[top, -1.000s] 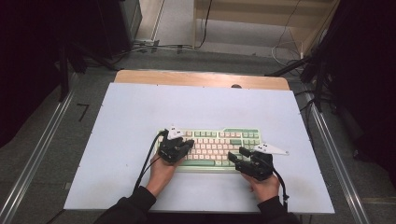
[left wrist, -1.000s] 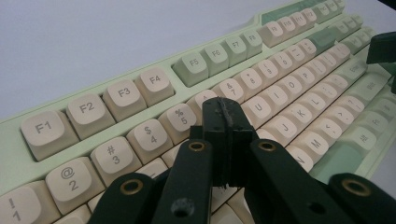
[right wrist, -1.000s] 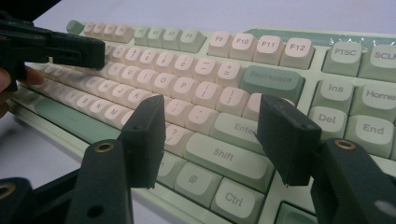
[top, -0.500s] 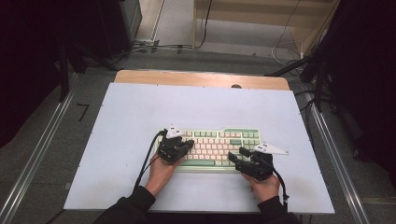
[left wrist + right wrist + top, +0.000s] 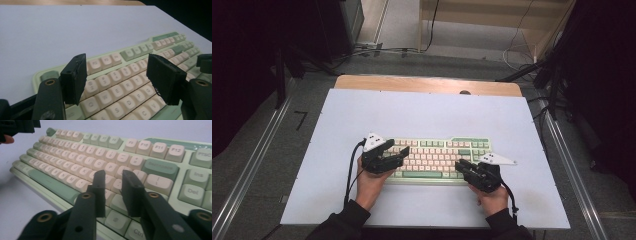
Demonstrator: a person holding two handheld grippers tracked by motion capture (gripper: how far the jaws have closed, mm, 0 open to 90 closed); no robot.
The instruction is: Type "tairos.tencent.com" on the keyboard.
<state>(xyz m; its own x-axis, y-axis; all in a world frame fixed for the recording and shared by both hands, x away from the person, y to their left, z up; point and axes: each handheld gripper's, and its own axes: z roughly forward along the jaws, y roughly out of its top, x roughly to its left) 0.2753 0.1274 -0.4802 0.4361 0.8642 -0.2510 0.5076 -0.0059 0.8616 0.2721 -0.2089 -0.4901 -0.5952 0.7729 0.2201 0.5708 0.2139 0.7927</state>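
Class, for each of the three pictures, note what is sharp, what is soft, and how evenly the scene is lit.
High view: the table is evenly lit, the surroundings fall into darkness, and the keyboard is too small to read. Left gripper view: near keys are fairly sharp, far keys blur. Right gripper view: the F-key legends are readable, the far left end of the keyboard softens, and there is no harsh glare.

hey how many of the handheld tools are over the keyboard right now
2. The left tool hangs over the left end of the keyboard, jaws apart after opening. The right tool sits over the lower right keys, jaws narrowed after closing, nothing between them.
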